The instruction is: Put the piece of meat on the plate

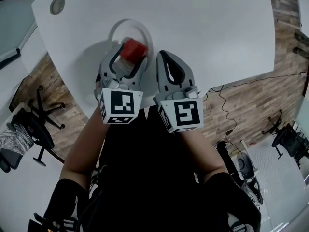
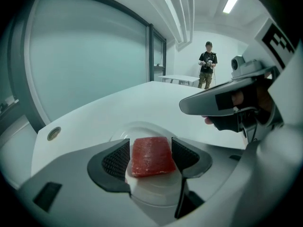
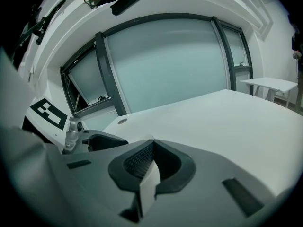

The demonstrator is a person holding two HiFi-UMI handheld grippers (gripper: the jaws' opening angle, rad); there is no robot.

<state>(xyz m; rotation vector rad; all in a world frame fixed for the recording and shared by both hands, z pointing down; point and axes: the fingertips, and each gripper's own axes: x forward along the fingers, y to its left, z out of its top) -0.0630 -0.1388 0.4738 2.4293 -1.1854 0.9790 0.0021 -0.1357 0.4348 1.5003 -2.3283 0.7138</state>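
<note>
A red slab of meat [image 1: 133,49] sits between the jaws of my left gripper [image 1: 131,52], which is shut on it. In the left gripper view the meat [image 2: 150,156] is pinched between the two ribbed black pads [image 2: 116,159] and hangs over the white plate [image 2: 124,130]. The plate [image 1: 126,25] lies on the white table [image 1: 203,28], just beyond the left jaws. My right gripper [image 1: 162,56] hovers close beside the left one, to its right. Its jaws are shut with nothing between them [image 3: 152,146].
A round cable grommet [image 1: 57,5] is set in the table's far left corner. The table's near edge runs under both grippers. Office chairs [image 1: 34,122] and cables [image 1: 227,105] are on the wood floor. A person [image 2: 207,70] stands far off by another table.
</note>
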